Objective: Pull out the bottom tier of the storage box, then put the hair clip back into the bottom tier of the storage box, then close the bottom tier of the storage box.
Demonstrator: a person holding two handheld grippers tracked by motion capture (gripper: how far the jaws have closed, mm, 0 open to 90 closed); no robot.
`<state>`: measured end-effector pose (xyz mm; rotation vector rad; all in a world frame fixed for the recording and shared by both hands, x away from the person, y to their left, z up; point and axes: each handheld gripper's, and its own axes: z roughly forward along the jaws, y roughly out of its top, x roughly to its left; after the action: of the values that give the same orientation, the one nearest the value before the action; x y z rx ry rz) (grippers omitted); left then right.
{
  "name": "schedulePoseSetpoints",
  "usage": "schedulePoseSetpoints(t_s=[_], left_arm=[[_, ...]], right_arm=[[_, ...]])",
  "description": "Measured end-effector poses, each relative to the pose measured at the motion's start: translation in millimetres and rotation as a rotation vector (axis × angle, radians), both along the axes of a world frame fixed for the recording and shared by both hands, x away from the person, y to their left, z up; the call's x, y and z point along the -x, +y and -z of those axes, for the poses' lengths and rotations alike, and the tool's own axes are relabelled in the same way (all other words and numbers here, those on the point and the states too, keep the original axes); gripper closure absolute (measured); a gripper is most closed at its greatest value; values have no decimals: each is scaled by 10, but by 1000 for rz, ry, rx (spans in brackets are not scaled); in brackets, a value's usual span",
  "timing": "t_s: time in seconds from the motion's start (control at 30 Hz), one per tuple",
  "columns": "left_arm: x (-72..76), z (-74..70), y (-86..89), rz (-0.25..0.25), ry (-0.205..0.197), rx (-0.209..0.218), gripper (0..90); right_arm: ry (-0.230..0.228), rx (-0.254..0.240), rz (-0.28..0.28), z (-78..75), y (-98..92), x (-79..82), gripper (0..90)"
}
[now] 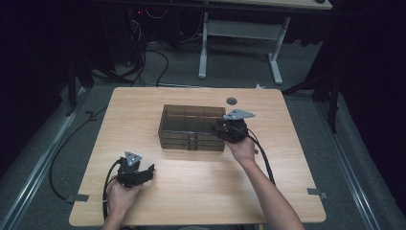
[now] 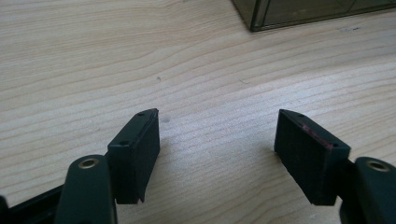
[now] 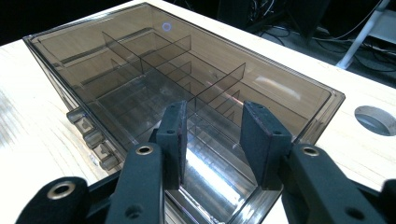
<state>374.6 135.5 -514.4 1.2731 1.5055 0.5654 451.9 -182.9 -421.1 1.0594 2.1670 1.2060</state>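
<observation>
A smoky transparent compartment box (image 1: 189,125) with its lid down sits in the middle of the wooden table (image 1: 143,103). My right gripper (image 1: 229,129) is at the box's front right corner. In the right gripper view it (image 3: 214,112) is open, its jaws a moderate gap apart just above the box lid (image 3: 140,60) near a corner, with nothing between them. My left gripper (image 1: 137,173) rests low near the table's front left. It (image 2: 219,121) is open wide over bare wood, with a corner of the box (image 2: 303,11) further ahead.
A round cable hole (image 1: 231,100) lies in the table behind the box, shown as a grommet hole (image 3: 376,119) in the right gripper view. Latches (image 3: 88,130) line one long side of the box. Beyond the table, white desk legs (image 1: 203,48) and cables lie on the floor.
</observation>
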Motion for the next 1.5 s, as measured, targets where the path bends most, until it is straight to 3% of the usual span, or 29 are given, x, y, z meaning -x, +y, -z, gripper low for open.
schedulePoseSetpoints(t_s=[0.3,0.67,0.73,0.87,0.97,1.1,1.3,1.5], left_arm=[[-7,-62,-100,-5,11,21,327],[-2,-149,-317,30,18,34,330],[-2,-155,-368,42,16,33,333],[-37,-151,-462,58,49,4,364],[-63,-191,-510,67,68,39,370],[-93,-209,-558,68,57,60,372],[-121,-184,-625,58,55,14,402],[-147,-220,-675,60,61,21,399]], right_arm=[[-4,-6,-14,7,-5,-19,637],[-7,-6,-8,11,6,-18,638],[-8,-7,-6,13,7,-15,638],[-9,-2,-4,10,9,-13,638],[-4,0,0,6,15,-11,639],[-4,2,-6,3,14,-15,640],[-1,3,-8,0,17,-13,653],[1,-4,-9,4,7,-13,654]])
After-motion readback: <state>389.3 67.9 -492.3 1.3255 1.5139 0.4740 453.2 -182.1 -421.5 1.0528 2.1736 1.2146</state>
